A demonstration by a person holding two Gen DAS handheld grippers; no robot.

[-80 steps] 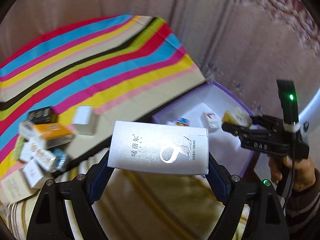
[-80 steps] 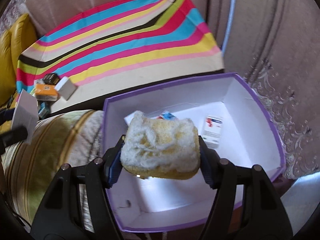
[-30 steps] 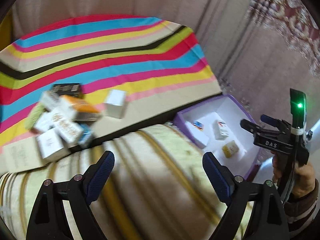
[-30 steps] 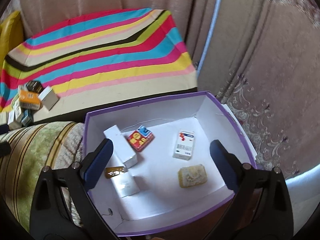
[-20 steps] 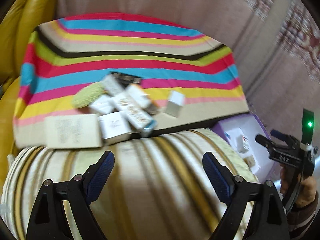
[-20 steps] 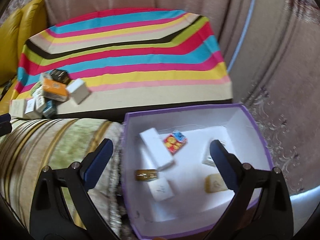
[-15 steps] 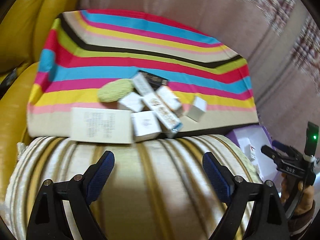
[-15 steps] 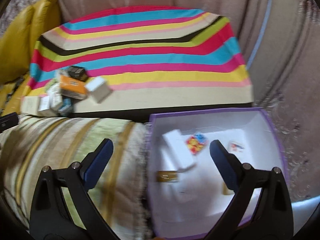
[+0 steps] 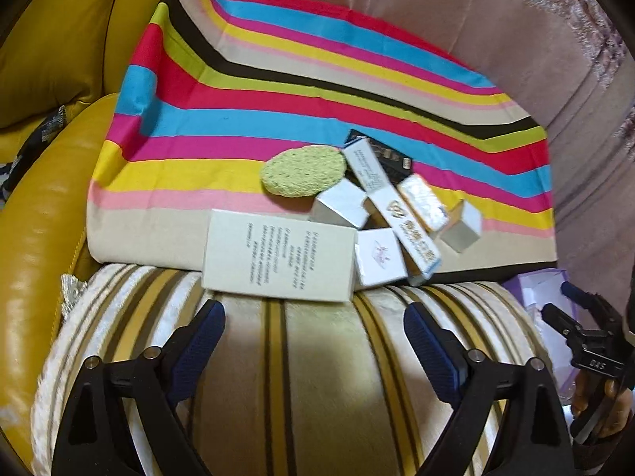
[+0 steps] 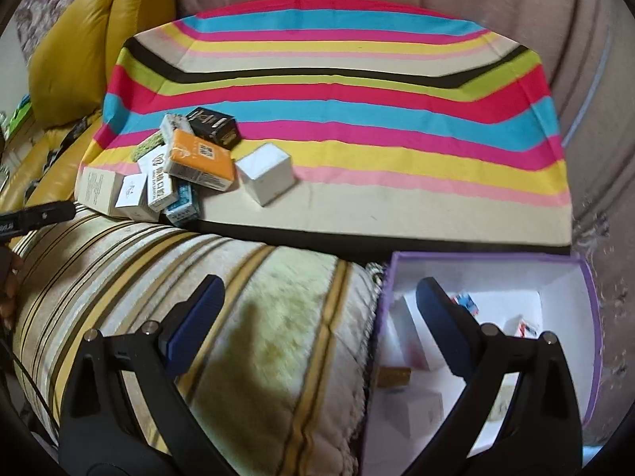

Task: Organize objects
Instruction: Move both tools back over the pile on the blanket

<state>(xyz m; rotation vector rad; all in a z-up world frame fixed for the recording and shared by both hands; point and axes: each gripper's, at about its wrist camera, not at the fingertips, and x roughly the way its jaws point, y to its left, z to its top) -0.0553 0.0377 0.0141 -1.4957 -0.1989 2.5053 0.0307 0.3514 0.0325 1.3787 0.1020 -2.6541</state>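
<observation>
Our left tongs (image 9: 313,337) are opening, empty, above the striped cushion (image 9: 317,377). Our right tongs (image 10: 319,313) gape empty beside the purple box (image 10: 587,341); cartons (image 10: 198,158) crowd the striped cloth's (image 10: 357,79) near left corner

Both tools were black plastic frames with silver screw heads along the arms. The left gripper (image 9: 313,337) and right gripper (image 10: 319,313) carried dark blue pads (image 9: 198,335) on their fingers (the right one's body bore white lettering, seen from the left wrist).
</observation>
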